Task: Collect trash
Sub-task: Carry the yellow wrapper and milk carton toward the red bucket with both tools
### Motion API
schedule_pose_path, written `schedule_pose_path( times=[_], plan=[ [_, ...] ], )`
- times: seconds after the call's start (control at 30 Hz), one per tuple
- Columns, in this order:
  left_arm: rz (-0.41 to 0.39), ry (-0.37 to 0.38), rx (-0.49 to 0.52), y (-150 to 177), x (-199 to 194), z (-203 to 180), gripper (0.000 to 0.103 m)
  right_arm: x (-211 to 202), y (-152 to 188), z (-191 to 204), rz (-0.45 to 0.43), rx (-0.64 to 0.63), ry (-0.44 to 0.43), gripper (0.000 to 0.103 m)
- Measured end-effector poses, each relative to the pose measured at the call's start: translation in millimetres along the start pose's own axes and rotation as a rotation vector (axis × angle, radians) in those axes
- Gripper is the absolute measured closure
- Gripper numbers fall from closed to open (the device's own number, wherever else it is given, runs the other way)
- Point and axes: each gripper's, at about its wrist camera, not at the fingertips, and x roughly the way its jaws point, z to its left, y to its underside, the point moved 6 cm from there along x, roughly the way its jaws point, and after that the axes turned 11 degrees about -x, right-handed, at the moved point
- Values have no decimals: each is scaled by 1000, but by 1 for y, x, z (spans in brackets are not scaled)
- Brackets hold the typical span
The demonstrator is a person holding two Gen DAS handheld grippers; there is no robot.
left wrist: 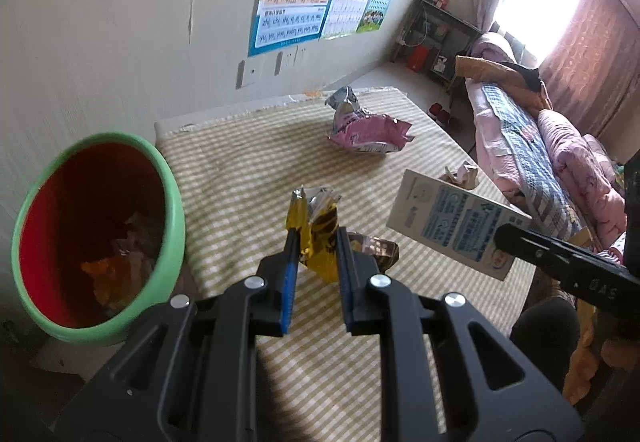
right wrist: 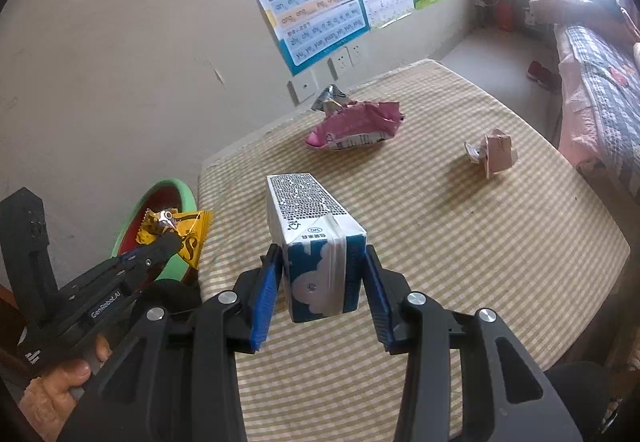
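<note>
We hold two pieces of trash in the air above a striped table. Our left gripper is pinched narrow on a yellow wrapper, which sticks up from between its blue pads. Our right gripper clamps a blue and white carton by its sides, the printed end pointing away from us.

The bin, green outside and red inside, stands just to the left of the left gripper, below the table edge. Inside it we see some crumpled scraps, one of them orange; the rest is too dark to tell.

To do this step well, we would carry the wrapper left until it hangs over the red opening, not the rim, before letting go. The carton should follow once the left gripper is out of the way, since the two tools are close together.

Ahead of both grippers, a pink bag and a silver wrapper lie touching. A crumpled box lies well to the right.
</note>
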Motion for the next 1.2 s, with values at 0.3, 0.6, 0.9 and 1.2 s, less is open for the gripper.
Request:
schedule_pose_path(
  times=[0.3, 0.6, 0.9, 1.2],
  plan=[
    [0, 10, -64, -6, -6, 18, 85, 4, -7, 20, 2, -24, -28, 63],
    [-18, -16, -139, -14, -12, 47, 85, 11, -13, 49, 9, -67, -63, 63],
    [-23, -26, -176, -17, -15, 63, 85, 18, -18, 64, 12, -80, -82, 63],
    [-20, -22, -203, -18, -14, 74, 85, 26, -21, 80, 27, -106, -104, 63]
  ],
)
